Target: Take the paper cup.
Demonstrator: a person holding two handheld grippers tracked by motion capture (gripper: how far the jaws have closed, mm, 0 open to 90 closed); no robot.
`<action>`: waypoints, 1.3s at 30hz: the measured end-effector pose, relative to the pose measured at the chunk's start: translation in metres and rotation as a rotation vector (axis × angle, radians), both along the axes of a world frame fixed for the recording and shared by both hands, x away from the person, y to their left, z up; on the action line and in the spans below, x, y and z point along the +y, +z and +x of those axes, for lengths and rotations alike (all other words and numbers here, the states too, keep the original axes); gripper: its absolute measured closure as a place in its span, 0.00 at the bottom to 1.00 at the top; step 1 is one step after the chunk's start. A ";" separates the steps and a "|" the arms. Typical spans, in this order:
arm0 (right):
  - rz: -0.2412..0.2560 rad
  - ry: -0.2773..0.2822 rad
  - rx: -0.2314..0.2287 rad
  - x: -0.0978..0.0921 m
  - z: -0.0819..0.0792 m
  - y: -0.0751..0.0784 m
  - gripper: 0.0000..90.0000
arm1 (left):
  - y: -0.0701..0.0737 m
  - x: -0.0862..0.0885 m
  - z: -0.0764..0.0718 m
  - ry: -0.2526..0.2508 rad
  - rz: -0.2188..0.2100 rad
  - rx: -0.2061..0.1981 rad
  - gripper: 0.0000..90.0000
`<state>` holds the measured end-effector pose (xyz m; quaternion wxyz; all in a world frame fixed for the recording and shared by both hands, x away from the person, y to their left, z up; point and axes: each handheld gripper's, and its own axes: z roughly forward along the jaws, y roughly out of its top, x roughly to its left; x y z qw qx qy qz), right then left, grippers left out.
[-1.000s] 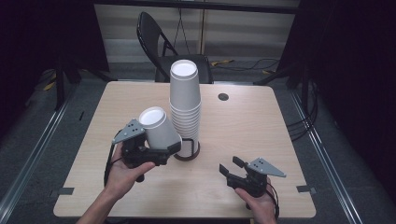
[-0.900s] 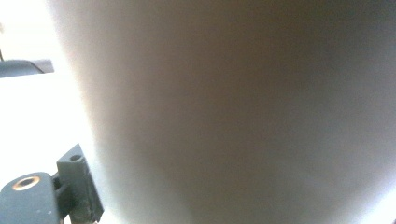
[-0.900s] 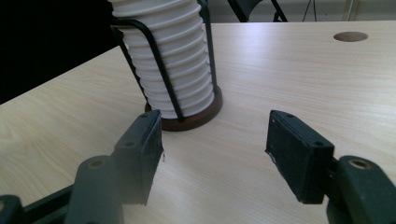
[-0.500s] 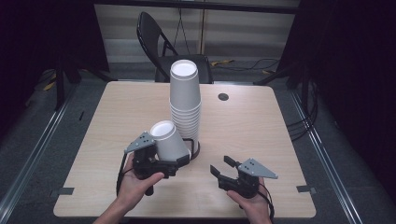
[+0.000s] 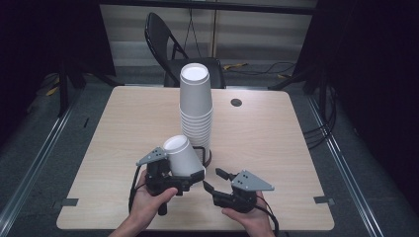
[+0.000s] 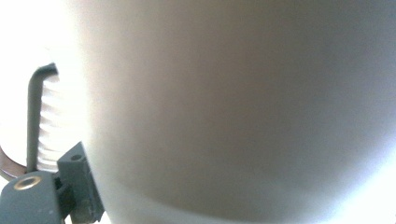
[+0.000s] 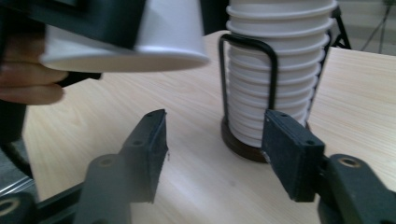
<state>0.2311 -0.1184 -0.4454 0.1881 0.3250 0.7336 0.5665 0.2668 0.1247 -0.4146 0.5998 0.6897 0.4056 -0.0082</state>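
- At the near edge of the surface (image 5: 118,128), the right hand-held gripper (image 5: 211,180) is held low in the person's hand, its jaws spread wide with nothing between them.
- In the right gripper view, bare wood is seen between those two black jaws, with the stack's base just beyond them.
- Just to its left, the left hand-held gripper (image 5: 190,177) is pinched on a single white cup (image 5: 182,155), which is gripped near its wide rim.
- The cup is carried upside down and tilted, its closed bottom turned up and toward the person's left, its open rim lifted clear of the surface.
- In the left gripper view, the cup's wall (image 6: 233,112) is pressed close to the camera, and a strip of the stack and its black wire is seen at the left edge.
- Just behind the held cup, a tall stack (image 5: 196,106) of upturned white cups is stood in a holder (image 5: 208,157) with a dark round base and a black wire loop.
- Near the far right of the surface, a small dark round hole (image 5: 236,102) is set in the wood.
- Beyond the far edge, a black folding chair (image 5: 165,47) is stood on the floor.
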 end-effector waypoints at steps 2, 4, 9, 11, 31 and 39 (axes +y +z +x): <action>0.004 0.006 0.002 0.003 -0.002 -0.001 0.49 | -0.001 0.000 0.000 0.005 -0.008 0.013 0.11; 0.009 0.011 -0.007 0.004 -0.003 -0.001 0.50 | -0.003 0.000 0.000 0.006 -0.018 0.019 0.10; 0.014 0.025 -0.039 0.006 -0.005 0.000 0.53 | -0.009 0.001 0.003 0.000 -0.076 0.070 0.10; 0.016 0.028 -0.056 0.008 -0.006 0.001 0.54 | -0.010 0.001 0.003 0.003 -0.089 0.085 0.10; 0.026 0.009 -0.207 0.024 0.002 0.007 0.65 | -0.022 0.004 0.008 -0.003 -0.203 0.253 0.10; 0.020 0.000 -0.234 0.031 0.008 0.005 0.67 | -0.020 -0.002 0.005 -0.033 -0.214 0.286 0.10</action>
